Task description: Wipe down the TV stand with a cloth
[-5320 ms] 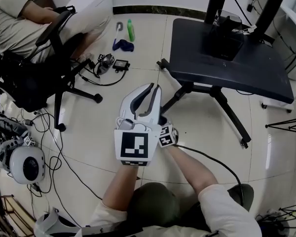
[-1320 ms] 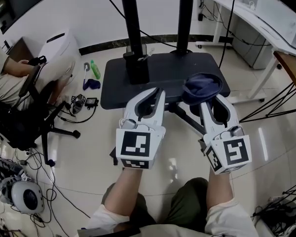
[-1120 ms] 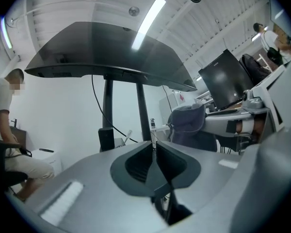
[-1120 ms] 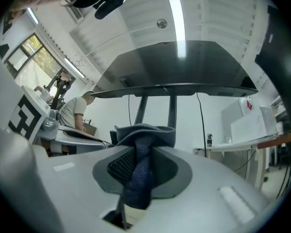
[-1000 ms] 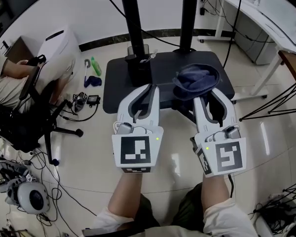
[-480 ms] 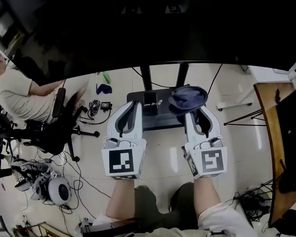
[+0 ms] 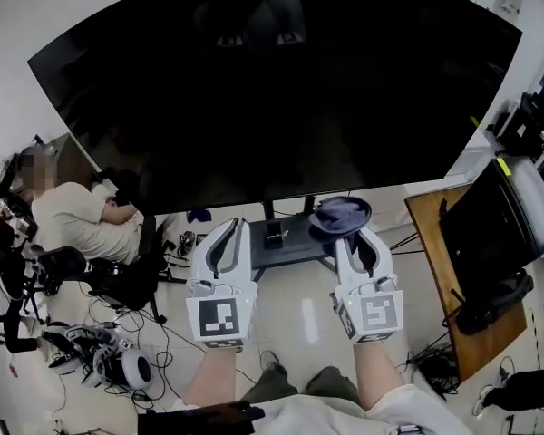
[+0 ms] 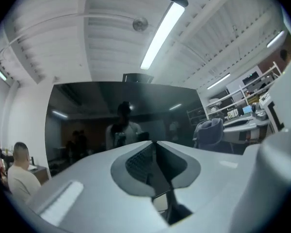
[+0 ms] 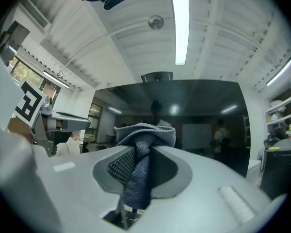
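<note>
The dark blue cloth [image 7: 340,215] is bunched at the tip of the right gripper [image 7: 348,235], just off picture centre at 3 o'clock in the head view. The right gripper view shows the jaws clamped on a hanging fold of the cloth [image 9: 141,165], with the rest piled over their tips. In the head view the cloth overlaps the right end of the TV stand [image 7: 288,247], whose dark base lies on the floor at 6 o'clock from centre; contact cannot be told. The left gripper [image 7: 230,225], at 7 o'clock, has its jaws pressed together with nothing between them. The wide black TV screen [image 7: 272,89] fills 12 o'clock. A seated person [image 7: 77,223] is at 9 o'clock, and a wooden desk [image 7: 440,275] at 4 o'clock.
</note>
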A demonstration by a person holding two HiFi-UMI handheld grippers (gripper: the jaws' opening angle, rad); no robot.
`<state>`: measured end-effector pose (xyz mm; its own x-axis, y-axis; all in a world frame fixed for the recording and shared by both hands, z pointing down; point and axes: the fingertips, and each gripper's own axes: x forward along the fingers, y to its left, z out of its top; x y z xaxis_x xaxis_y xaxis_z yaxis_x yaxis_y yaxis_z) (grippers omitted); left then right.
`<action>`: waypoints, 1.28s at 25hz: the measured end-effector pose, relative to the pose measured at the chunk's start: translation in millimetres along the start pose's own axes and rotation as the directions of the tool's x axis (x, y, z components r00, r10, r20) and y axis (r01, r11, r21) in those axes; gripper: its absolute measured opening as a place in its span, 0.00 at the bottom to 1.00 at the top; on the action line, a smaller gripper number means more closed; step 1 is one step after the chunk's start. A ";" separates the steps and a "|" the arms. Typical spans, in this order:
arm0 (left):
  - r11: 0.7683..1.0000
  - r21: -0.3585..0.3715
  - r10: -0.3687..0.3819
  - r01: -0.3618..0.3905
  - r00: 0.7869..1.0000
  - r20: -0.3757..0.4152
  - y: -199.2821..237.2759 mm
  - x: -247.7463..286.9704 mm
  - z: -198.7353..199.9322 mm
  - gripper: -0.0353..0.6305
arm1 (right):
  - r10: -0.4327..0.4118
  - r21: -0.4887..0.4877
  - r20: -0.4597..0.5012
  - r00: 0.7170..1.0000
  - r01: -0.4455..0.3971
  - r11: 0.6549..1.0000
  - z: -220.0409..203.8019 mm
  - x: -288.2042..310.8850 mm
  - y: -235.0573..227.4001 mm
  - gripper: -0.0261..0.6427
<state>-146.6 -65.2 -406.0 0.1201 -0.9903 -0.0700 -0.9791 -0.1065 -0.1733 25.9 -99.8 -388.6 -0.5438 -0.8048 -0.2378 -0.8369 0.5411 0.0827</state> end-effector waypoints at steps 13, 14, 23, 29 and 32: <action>0.999 -0.032 0.031 -0.027 0.990 0.139 -28.4 -215.8 160.3 0.22 | 0.075 -0.052 -0.001 0.997 -0.075 0.996 195.6 -160.2 84.4 0.15; 0.999 -0.043 0.033 -0.028 0.993 0.114 -32.2 -229.5 159.8 0.22 | 0.082 -0.053 -0.014 0.997 -0.083 0.995 203.2 -171.2 89.7 0.15; 0.999 -0.019 0.028 -0.027 0.993 0.112 -91.8 -239.2 180.1 0.22 | 0.079 -0.021 -0.042 0.996 -0.080 0.997 214.8 -220.6 53.6 0.15; 1.000 -0.006 -0.002 0.003 0.984 0.176 -122.8 -356.7 176.0 0.22 | 0.078 -0.043 -0.007 0.997 -0.078 0.996 222.6 -325.5 115.9 0.15; 1.000 -0.019 0.001 0.003 0.984 0.176 -95.8 -346.0 188.7 0.21 | 0.071 -0.042 -0.014 0.997 -0.071 0.997 235.8 -298.7 126.7 0.15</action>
<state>-63.4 304.5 -550.6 0.1463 -0.9591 -0.2424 -0.9818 -0.1107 -0.1546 97.0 266.7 -535.3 -0.6025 -0.7679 -0.2174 -0.7978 0.5865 0.1396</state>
